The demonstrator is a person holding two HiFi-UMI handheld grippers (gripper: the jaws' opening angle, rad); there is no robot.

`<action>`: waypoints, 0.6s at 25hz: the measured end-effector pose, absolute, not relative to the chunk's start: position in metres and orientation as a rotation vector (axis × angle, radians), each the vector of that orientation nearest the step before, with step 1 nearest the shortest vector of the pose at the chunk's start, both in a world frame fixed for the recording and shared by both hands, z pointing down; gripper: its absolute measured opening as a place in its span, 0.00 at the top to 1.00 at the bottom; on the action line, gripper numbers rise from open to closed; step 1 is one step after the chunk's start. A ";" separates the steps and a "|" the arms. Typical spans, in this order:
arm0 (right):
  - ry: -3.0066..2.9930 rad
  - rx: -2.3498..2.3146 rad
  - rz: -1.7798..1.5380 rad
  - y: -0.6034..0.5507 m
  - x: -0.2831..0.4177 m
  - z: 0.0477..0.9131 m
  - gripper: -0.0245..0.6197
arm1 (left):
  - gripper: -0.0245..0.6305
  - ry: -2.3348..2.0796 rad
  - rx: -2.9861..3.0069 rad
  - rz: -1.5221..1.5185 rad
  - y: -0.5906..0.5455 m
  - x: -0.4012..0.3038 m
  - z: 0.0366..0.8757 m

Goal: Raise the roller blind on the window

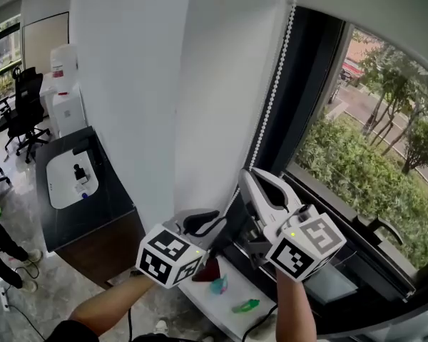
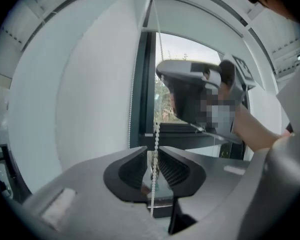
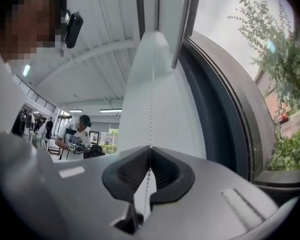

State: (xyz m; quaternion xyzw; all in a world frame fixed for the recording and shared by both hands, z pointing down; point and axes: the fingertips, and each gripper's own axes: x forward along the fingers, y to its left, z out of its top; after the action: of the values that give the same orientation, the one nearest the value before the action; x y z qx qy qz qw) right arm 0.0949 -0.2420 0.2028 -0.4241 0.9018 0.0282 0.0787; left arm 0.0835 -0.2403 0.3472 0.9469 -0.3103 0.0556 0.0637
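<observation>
A white bead chain hangs down the window's dark frame beside a white pillar. The white roller blind covers only the top of the window. My right gripper is the higher one. In the right gripper view its jaw tips meet on the bead chain, so the right gripper is shut on it. My left gripper sits lower and to the left. In the left gripper view the bead chain runs through a narrow gap in the left gripper, and the pads stand clear of it.
Trees and a street show through the glass. A window handle sticks out at the lower right. A white sill below holds small coloured items. A black desk and office chairs stand at the left. A person stands far back in the room.
</observation>
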 end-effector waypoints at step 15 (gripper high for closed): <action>2.772 -1.368 -0.039 -0.248 0.092 0.298 0.95 | 0.83 -0.963 3.004 -0.211 -0.245 0.085 0.204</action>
State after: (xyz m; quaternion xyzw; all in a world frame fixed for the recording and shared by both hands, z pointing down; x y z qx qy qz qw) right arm 0.0924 -0.2481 0.2983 -0.4423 0.8964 -0.0125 0.0253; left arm 0.0849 -0.2453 0.2043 0.9501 -0.3047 -0.0666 -0.0102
